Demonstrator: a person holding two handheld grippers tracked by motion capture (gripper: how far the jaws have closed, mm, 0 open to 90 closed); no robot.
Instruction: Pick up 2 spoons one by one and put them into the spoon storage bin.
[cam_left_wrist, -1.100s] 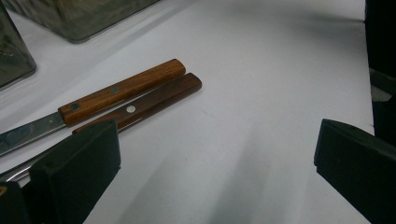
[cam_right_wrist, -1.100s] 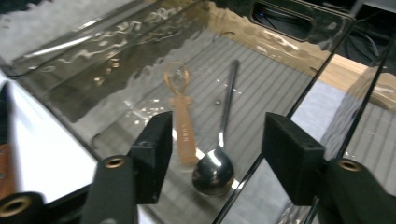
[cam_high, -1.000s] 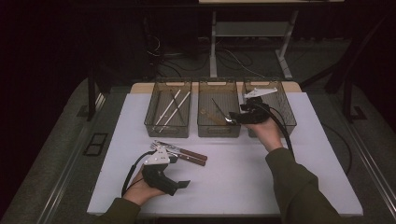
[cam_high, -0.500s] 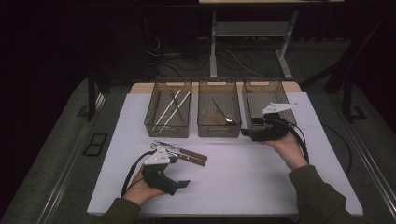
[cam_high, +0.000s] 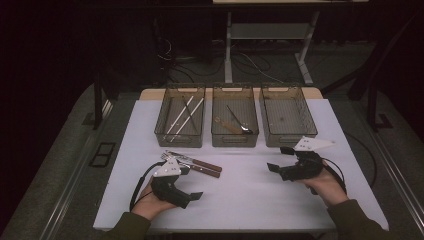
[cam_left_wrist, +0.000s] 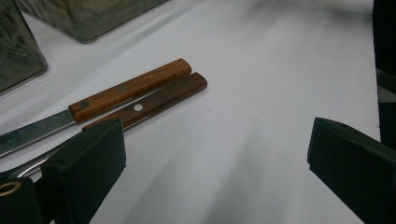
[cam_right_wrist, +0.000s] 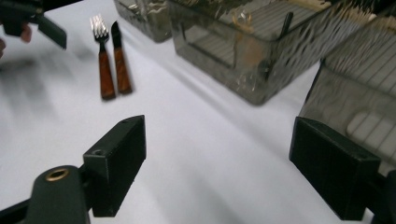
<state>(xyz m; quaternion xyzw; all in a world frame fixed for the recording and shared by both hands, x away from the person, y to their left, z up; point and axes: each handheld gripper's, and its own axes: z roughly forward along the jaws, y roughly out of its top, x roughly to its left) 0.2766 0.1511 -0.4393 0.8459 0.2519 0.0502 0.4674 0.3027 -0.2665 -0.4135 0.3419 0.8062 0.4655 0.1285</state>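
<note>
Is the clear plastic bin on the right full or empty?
Empty, it seems. In the high view the right clear plastic bin shows only its ribbed floor with one small dark spot, too small to identify.

Both forearms come in from the near edge, each hand wrapped around a gripper. The left gripper (cam_high: 192, 192) sits low by the person's left hand (cam_high: 150, 202), its jaws spread wide with nothing between them, pointing toward the right. The right gripper (cam_high: 277, 160) is held in the right hand (cam_high: 327, 182), pointing leftward across the table; its jaws have just been opening and stand wide apart, empty.
</note>
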